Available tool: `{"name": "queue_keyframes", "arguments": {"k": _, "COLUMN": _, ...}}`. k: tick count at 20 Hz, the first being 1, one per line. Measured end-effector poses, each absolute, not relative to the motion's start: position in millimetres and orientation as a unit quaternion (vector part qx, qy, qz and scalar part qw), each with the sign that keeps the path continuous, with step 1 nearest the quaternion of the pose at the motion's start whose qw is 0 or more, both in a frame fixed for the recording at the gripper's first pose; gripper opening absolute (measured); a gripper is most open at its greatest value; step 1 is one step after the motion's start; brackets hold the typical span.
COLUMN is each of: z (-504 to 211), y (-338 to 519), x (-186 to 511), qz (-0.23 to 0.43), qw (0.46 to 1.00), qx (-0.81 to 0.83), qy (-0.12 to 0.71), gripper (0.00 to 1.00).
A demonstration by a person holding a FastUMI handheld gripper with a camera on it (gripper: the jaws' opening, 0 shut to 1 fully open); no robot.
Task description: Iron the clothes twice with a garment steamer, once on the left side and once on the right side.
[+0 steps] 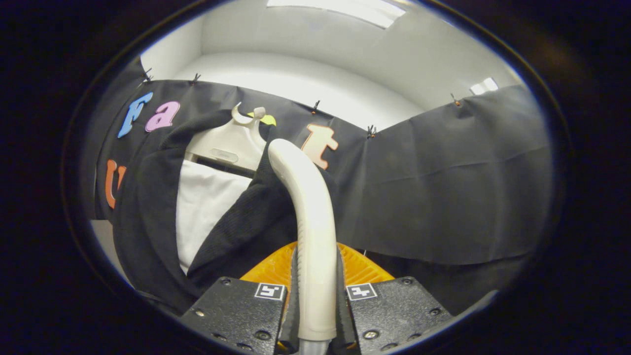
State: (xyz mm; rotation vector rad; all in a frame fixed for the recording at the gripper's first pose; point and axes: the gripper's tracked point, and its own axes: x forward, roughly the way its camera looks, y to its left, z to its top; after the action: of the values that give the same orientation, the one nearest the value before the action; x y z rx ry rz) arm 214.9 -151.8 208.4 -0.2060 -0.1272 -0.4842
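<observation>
My gripper (pixel 315 288) is shut on the cream handle of the garment steamer (pixel 308 207), which rises between the fingers and curves forward. Its head end presses against the right front panel of a black jacket (pixel 236 222). The jacket hangs open on a cream hanger (pixel 229 143) against the booth's black cloth wall. A white shirt (pixel 207 202) shows inside the open jacket, left of the steamer. The steamer's nozzle face is hidden behind its own handle.
The black cloth wall (pixel 443 187) stretches to the right behind the jacket, clipped along its top edge. A white wall and ceiling (pixel 315 74) rise above it. An orange ribbed part (pixel 360 266) sits just behind the fingers.
</observation>
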Motion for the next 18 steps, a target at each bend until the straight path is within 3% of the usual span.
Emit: {"name": "queue_keyframes", "arguments": {"k": 18, "z": 121.3, "y": -147.1, "x": 176.6, "qz": -0.278, "qw": 0.947, "qx": -0.159, "qy": 0.01, "gripper": 0.32}}
